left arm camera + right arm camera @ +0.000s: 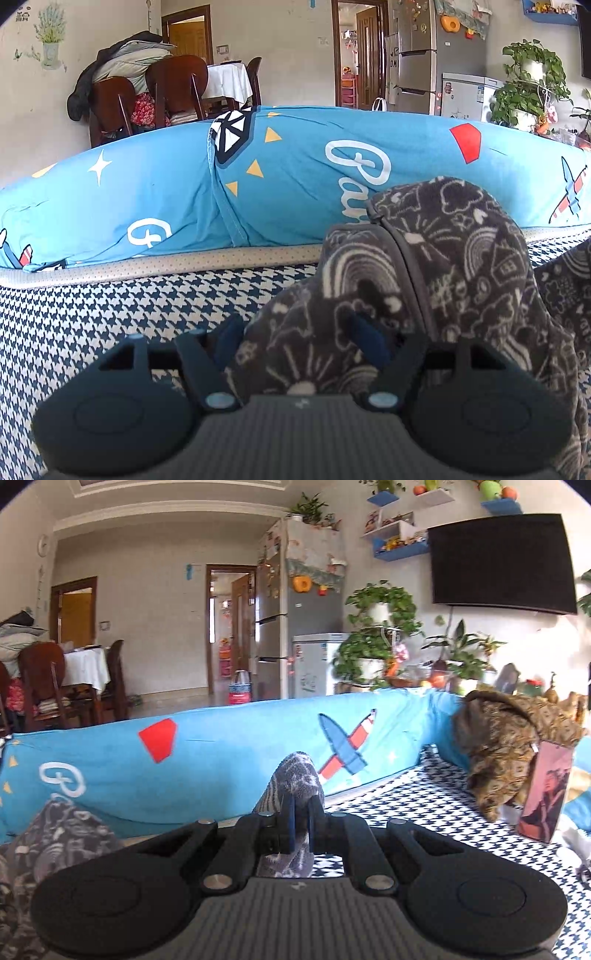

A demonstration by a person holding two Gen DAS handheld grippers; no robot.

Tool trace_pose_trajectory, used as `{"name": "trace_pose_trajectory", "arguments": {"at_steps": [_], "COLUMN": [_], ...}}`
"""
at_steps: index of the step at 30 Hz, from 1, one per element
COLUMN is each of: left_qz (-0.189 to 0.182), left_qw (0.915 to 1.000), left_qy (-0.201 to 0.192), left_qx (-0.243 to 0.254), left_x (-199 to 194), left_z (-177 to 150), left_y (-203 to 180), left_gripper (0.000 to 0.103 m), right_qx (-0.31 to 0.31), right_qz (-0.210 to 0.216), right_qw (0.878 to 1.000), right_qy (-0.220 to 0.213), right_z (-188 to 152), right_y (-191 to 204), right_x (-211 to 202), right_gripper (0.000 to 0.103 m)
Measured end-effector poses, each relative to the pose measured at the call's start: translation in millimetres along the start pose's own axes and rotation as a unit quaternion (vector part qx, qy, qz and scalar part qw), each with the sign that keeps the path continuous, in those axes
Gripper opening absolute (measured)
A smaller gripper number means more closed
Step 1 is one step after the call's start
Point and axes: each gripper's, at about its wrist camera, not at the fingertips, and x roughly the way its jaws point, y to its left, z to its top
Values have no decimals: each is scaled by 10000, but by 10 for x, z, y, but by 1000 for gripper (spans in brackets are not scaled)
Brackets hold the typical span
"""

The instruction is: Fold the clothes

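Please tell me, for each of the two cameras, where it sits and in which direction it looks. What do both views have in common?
Left wrist: sits on the left tool, low over the houndstooth cover, facing the blue cushion; its fingers stand apart with the grey doodle-print garment between them.
Right wrist: sits on the right tool, facing the same cushion and the room; its fingers pinch a fold of that garment. A brown garment lies at the right.
Shared: cushion, garment, houndstooth cover, fridge, dining chairs.
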Motion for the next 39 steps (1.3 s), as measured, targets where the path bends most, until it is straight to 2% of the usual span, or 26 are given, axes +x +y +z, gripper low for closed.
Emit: {"name": "trace_pose_trajectory", "arguments": {"at_steps": [4,8,11,14,19,21,22,24,28,30,33,39], "left_qz": [11,18,27,32,29,13,9,5,4,10,8,5], "left_qw": [10000,10000,10000,10000,9999,9999,9999,9999,9999,9998,9999,9999], "left_qy": [-3,-5,-8,-11,-21,-28,-29,-30,-33,-32,-20,-16], "left_qx": [3,4,-8,-47,-103,-113,-116,-121,-152,-172,-170,-131], "left_x": [-2,-5,-9,-16,-33,-44,-46,-49,-50,-46,-37,-30], "left_z": [-2,-3,-1,4,22,28,30,32,38,42,41,34], "left_y": [2,2,11,27,51,54,56,61,77,85,78,58], "left_gripper": [70,70,71,72,72,72,72,72,72,72,72,72], "right_qx": [279,216,210,217,69,-143,-217,-352,-323,-293,-195,230], "right_qz": [-326,-370,-367,-190,538,804,866,965,704,618,613,765], "right_qw": [9990,9991,9991,9995,9971,9931,9909,9854,9838,9835,9799,9684], "right_qy": [159,43,-15,103,540,845,1003,1360,1615,1673,1887,2363], "right_z": [17,29,43,33,-56,-132,-179,-272,-416,-453,-527,-740], "right_y": [-154,-144,-145,-169,-159,-113,-100,-99,-259,-334,-401,-447], "right_x": [56,5,-15,36,131,208,251,366,532,575,666,887], "right_gripper": [11,13,21,23,26,38,41,56,63,74,80,80]}}
